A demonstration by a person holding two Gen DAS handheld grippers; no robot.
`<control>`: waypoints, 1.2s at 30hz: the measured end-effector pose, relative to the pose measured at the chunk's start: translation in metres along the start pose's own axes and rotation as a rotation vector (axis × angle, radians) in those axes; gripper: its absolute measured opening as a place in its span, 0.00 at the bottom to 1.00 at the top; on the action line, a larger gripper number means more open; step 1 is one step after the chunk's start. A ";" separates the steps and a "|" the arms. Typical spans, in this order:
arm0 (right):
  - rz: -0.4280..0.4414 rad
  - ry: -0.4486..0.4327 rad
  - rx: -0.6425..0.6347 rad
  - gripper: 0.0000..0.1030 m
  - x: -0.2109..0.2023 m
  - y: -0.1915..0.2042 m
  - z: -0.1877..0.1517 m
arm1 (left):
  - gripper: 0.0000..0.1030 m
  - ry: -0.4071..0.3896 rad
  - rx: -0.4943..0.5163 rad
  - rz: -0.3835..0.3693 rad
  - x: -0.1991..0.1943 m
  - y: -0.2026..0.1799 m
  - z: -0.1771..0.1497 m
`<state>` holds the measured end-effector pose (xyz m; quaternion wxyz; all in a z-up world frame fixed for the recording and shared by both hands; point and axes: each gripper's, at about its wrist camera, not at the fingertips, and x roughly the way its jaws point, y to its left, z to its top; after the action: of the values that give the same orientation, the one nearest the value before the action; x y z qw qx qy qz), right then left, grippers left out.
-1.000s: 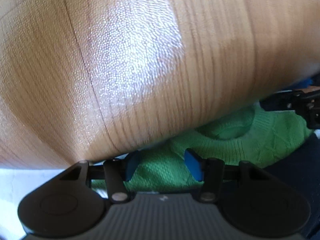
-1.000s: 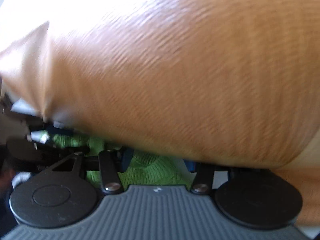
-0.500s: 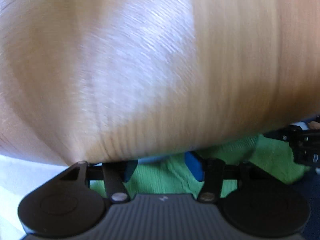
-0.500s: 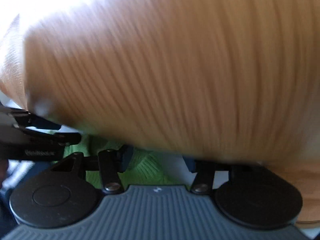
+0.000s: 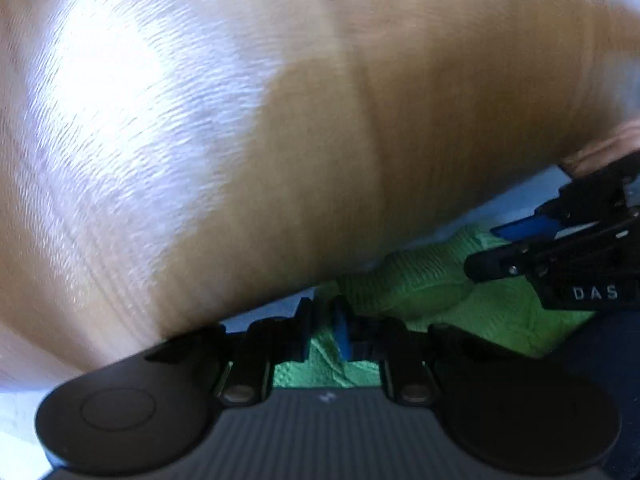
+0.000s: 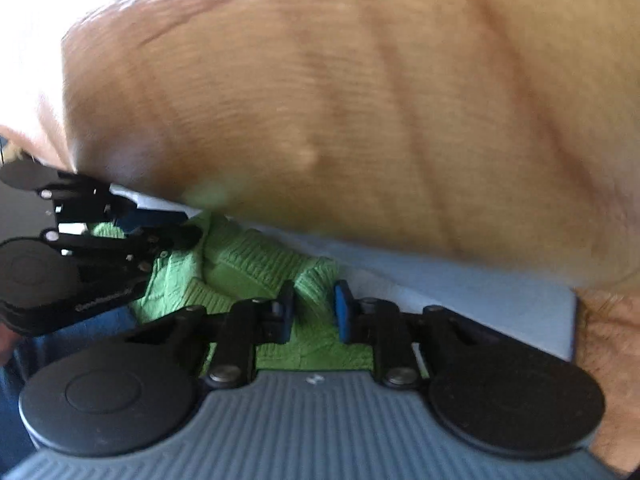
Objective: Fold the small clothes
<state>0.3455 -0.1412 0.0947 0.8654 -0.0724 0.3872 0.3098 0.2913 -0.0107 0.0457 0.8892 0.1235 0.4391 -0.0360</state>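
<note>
We see both jaws closing: left gripper [image 5: 322, 330] and right gripper [image 6: 314, 310] each pinch green knit [image 6: 248, 264] above table [image 5: 360, 120].

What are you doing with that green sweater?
A person is folding a small green sweater at the edge of a wooden table, holding a pinching tool in each hand. The left tool and the right tool are both closing on bunched-up knit along the sweater's edge. It is gripped on both sides, but not yet folded.
</note>
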 end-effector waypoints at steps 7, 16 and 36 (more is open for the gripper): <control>-0.016 -0.064 -0.038 0.20 -0.028 0.022 0.005 | 0.11 -0.009 -0.014 -0.011 -0.016 0.005 0.001; 0.059 -0.163 -0.137 0.19 -0.127 0.068 -0.033 | 0.11 -0.100 -0.039 -0.077 -0.086 0.026 -0.023; 0.063 -0.277 -0.205 0.23 -0.203 0.171 -0.228 | 0.12 -0.166 -0.058 -0.217 -0.212 0.021 -0.221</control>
<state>-0.0017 -0.1851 0.1028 0.8882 -0.1048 0.2329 0.3819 -0.0052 0.0556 0.0878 0.9165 0.0461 0.3757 -0.1294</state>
